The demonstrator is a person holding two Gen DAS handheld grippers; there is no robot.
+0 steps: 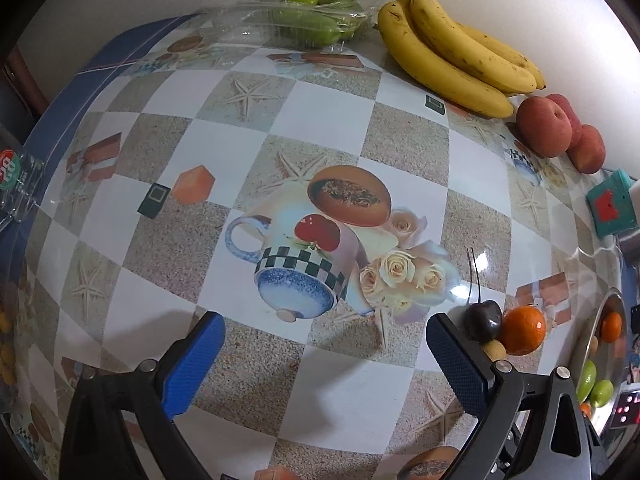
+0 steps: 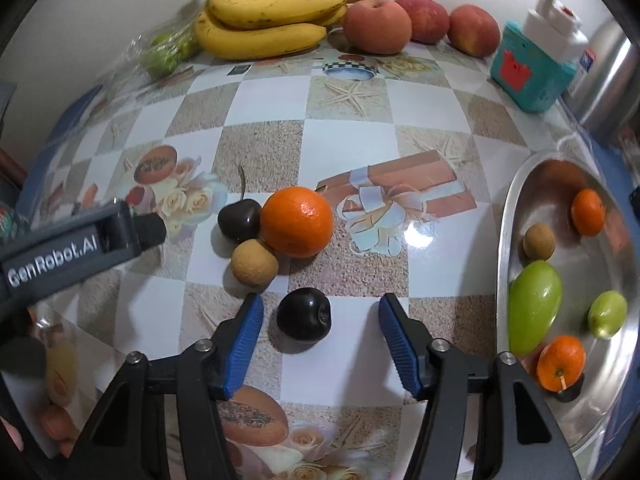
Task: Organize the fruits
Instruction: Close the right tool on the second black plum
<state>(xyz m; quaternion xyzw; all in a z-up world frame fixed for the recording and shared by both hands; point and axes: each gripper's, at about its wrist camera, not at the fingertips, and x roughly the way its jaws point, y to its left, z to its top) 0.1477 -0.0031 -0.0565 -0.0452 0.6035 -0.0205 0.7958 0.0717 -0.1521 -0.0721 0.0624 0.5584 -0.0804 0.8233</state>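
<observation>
The left gripper (image 1: pixel 324 344) hangs over the printed tablecloth (image 1: pixel 332 116) with its blue pads (image 1: pixel 192 364) wide apart and nothing between them. From the right wrist view its dark body reaches in at the left edge, pointing toward a small cluster of fruit: a stemmed cherry (image 2: pixel 239 220), a tan longan (image 2: pixel 255 267) and an orange (image 2: pixel 297 222), all three touching (the longan sits in front, tucked against both).

Just in front of that cluster lies a second dark cherry (image 2: pixel 304 319), stemless, resting alone on a white square. The right gripper (image 2: pixel 320 332) straddles it, pads on either side. Its pads stand apart and do not touch the fruit; a clear gap shows on each side, wider on the right.

Along the far wall, from left to right, sit a clear pack of green fruit (image 2: pixel 168 50), a bunch of bananas (image 2: pixel 272 16), three peaches (image 2: pixel 378 26) and a teal box (image 2: pixel 530 74).

At the right edge a steel bowl (image 2: pixel 505 216) holds sorted fruit: two small oranges (image 2: pixel 587 212), a longan, and two green fruits (image 2: pixel 534 306), one large, one small.
</observation>
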